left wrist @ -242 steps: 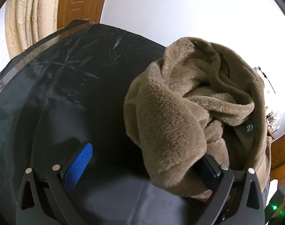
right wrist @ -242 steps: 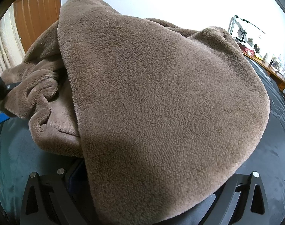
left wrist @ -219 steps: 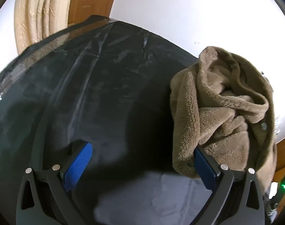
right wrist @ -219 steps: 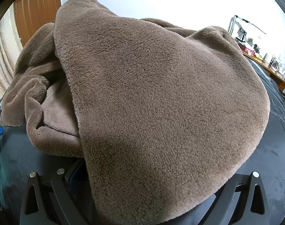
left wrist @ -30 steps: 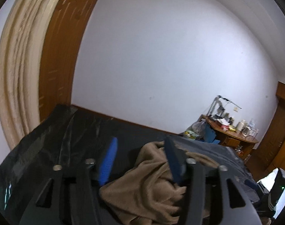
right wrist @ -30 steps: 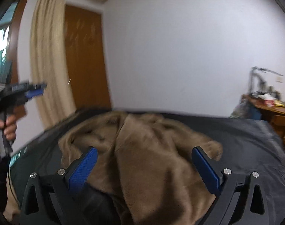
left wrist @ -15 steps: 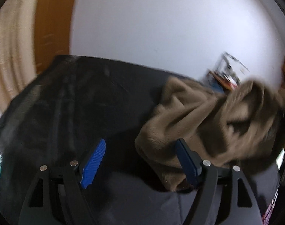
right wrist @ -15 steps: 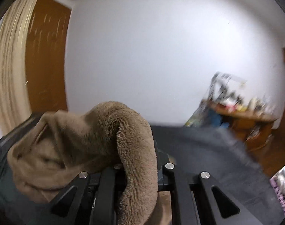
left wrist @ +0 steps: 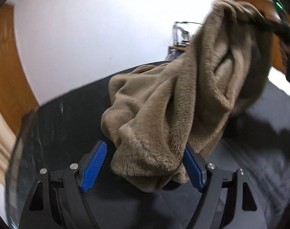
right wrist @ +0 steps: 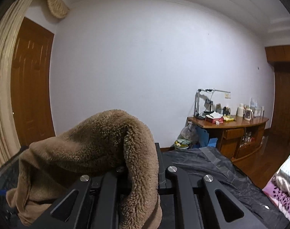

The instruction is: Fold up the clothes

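Note:
A brown fleece garment (left wrist: 179,99) hangs bunched over the black sheet (left wrist: 68,126). My right gripper (right wrist: 140,173) is shut on a fold of the garment (right wrist: 99,143) and holds it up; it shows at the top right of the left wrist view (left wrist: 259,22). My left gripper (left wrist: 143,167) is open, its blue pads on either side of the garment's lowest bunch, which rests against the right pad (left wrist: 192,168). The left pad (left wrist: 94,167) is apart from the fabric.
The black sheet (right wrist: 211,164) covers the work surface. A wooden desk (right wrist: 230,131) with clutter stands by the far wall at the right. A brown door (right wrist: 30,87) and beige curtain (right wrist: 3,87) are at the left. A patterned pink cloth (right wrist: 284,189) lies at the right edge.
My right gripper has lifted the garment higher. My left gripper has moved in, so the hanging lower bunch now sits between its open pads.

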Available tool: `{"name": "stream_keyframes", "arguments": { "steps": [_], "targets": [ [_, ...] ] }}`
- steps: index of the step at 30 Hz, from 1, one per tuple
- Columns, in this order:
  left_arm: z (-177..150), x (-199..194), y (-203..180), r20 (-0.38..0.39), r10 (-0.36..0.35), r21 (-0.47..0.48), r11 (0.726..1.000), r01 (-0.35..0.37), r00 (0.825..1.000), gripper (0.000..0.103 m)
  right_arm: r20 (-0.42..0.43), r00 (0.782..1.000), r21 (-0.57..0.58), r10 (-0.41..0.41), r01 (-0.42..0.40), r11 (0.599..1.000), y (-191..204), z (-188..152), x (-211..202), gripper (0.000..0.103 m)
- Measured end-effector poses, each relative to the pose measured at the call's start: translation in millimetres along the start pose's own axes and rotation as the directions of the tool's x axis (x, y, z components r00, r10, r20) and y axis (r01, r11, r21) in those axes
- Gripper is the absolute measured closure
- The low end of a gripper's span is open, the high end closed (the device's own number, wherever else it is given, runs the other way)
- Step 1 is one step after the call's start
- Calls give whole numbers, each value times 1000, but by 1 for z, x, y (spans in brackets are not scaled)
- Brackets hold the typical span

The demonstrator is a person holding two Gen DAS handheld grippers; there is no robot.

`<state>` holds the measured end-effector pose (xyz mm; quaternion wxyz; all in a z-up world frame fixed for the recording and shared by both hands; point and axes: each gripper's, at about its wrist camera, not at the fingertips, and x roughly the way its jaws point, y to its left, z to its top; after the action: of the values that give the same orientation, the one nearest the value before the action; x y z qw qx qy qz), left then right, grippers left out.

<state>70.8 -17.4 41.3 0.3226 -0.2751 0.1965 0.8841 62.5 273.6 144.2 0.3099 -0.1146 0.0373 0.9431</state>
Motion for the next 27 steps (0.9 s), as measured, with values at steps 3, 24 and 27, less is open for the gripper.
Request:
{"name": "stream_keyframes", "arguments": {
  "steps": [3,24,27],
  "targets": [
    [-2,-16,-20,42,-1,164,986,-6,999,21,-4,1000,4,-12,12,1000,-5,0,1,90],
    [12,6,-69,-61,70,330,943,-46,996,36,148,989,-23,32,-29,999,11,41,-68,90],
    [33,-13,-46,-38,14,183,983,-7,999,65,216,976,-75,-3,20,997,21,43,-87,90]
  ]
}}
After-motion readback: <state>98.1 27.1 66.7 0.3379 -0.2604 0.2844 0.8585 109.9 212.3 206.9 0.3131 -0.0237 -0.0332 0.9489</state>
